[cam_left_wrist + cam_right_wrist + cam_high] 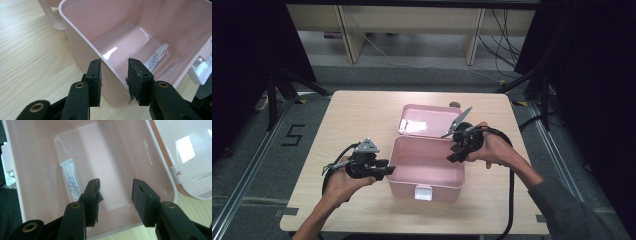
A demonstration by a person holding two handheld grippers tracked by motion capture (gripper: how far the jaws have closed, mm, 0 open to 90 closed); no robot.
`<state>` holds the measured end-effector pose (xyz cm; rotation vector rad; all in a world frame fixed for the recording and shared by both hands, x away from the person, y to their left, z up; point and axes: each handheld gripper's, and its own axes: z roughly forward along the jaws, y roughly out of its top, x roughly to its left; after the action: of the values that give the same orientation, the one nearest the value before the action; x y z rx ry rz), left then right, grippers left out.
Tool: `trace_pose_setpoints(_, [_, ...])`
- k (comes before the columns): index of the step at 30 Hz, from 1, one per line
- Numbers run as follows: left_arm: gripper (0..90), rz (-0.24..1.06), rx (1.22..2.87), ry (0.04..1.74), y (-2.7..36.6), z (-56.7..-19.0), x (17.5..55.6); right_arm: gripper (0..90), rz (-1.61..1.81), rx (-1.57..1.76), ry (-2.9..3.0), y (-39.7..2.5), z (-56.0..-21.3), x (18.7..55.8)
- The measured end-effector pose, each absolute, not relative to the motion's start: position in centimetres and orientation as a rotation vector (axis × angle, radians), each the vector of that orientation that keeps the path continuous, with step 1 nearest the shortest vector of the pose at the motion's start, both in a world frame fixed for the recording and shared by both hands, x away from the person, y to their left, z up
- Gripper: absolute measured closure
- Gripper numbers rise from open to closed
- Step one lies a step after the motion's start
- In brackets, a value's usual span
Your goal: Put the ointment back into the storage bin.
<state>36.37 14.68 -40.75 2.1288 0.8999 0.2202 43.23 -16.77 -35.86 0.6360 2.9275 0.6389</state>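
We see a pink box (426,170) standing open near the middle of a wooden table (352,120), its lid (428,121) folded back on the far side and its white latch (423,192) facing the person. Inside the box, a small white tube (157,57) lies flat on the floor against one wall; in the right gripper view the same tube (71,180) lies to the left of the jaws. The left gripper (384,170) sits at the box's left wall, held in the person's left hand (343,181); in the left gripper view its jaws stand moderately apart and straddle the rim, one jaw outside the wall and one inside, and we cannot tell whether either pad touches the plastic. The right gripper (455,151), held in the right hand (493,149), hovers over the box's right rear corner; in its own view the jaws are spread wide, holding nothing, and point down into the box beside the tube.
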Motion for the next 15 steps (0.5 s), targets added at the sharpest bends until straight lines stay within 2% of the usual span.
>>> trace_pose_setpoints(15, [62.9, 0.215, 2.130, 0.911, 14.5, -40.6, 38.2, 58.2, 0.677, 0.747, 2.856, -18.9, -34.7, 43.6])
